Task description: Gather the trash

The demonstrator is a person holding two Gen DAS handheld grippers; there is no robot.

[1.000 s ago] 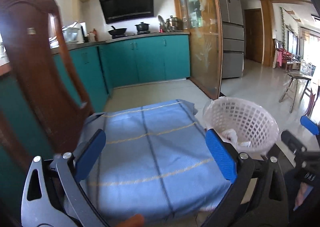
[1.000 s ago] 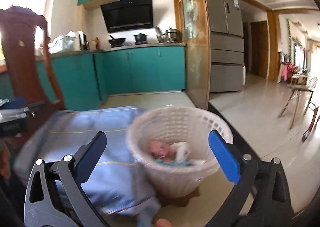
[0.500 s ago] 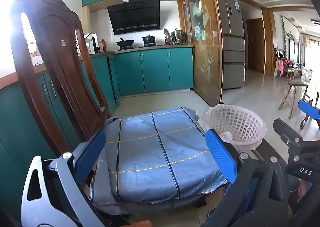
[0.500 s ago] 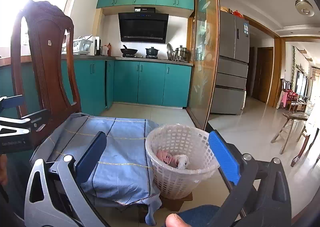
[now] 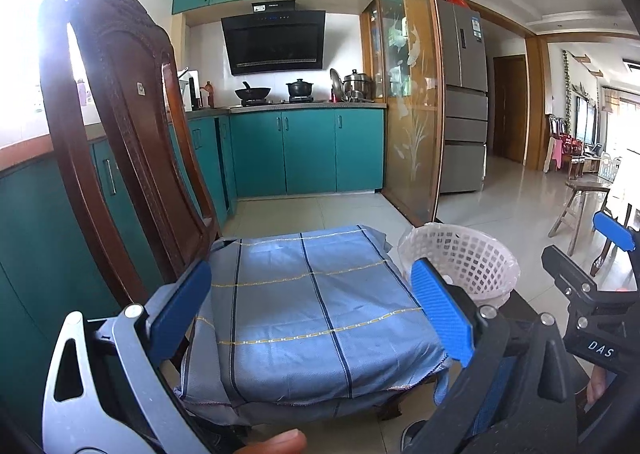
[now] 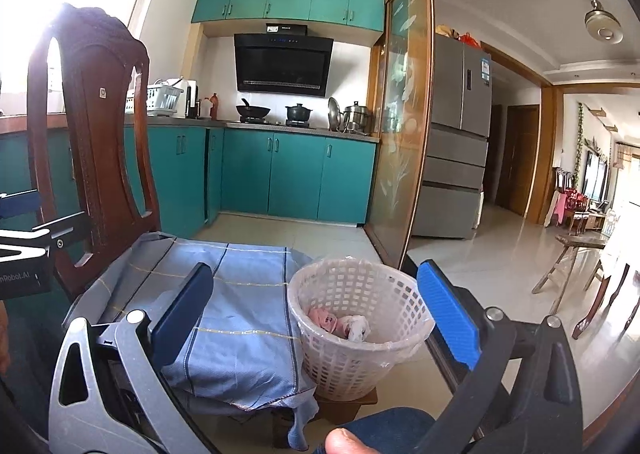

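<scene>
- The left gripper (image 5: 310,312) is hovering above the blue checked cloth (image 5: 308,314) draped over the wooden chair (image 5: 120,126), its blue fingers spread wide with nothing between them.
- The right gripper (image 6: 316,310) is also gaping wide and carrying nothing.
- The white lattice wastebasket (image 6: 356,358) is sitting on a low wooden block just beside the chair seat.
- Crumpled pink and white trash (image 6: 340,324) is lying inside the wastebasket.

Blue cloth (image 5: 304,310) covers wooden chair (image 5: 120,126) seat.
</scene>
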